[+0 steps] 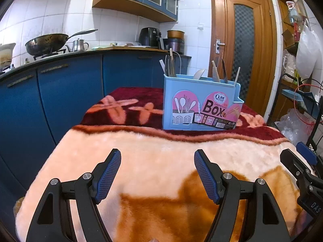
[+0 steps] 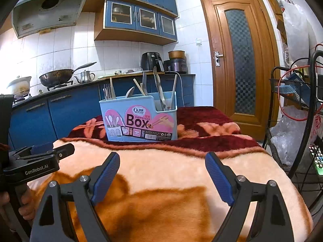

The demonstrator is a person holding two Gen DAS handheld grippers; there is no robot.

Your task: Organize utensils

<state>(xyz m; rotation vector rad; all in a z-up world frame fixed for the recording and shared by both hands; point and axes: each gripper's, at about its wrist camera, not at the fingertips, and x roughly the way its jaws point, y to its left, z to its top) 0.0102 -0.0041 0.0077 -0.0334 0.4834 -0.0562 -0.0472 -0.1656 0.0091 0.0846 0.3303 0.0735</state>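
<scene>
A light blue utensil box (image 1: pixel 198 103) with a pink "Box" label stands on the far part of the blanket-covered table; it also shows in the right wrist view (image 2: pixel 139 119). Forks, spoons, knives and chopsticks (image 1: pixel 171 65) stand upright in its compartments, also visible in the right wrist view (image 2: pixel 159 89). My left gripper (image 1: pixel 157 157) is open and empty, well short of the box. My right gripper (image 2: pixel 161 160) is open and empty, also short of the box. Each gripper shows at the edge of the other's view.
A plush peach, brown and dark red blanket (image 1: pixel 157 141) covers the table. Blue kitchen cabinets (image 1: pixel 60 92) with a wok (image 1: pixel 47 43) and kettle stand to the left. A wooden door (image 1: pixel 243 46) is behind. A black wire rack (image 2: pixel 294 109) with bags stands at the right.
</scene>
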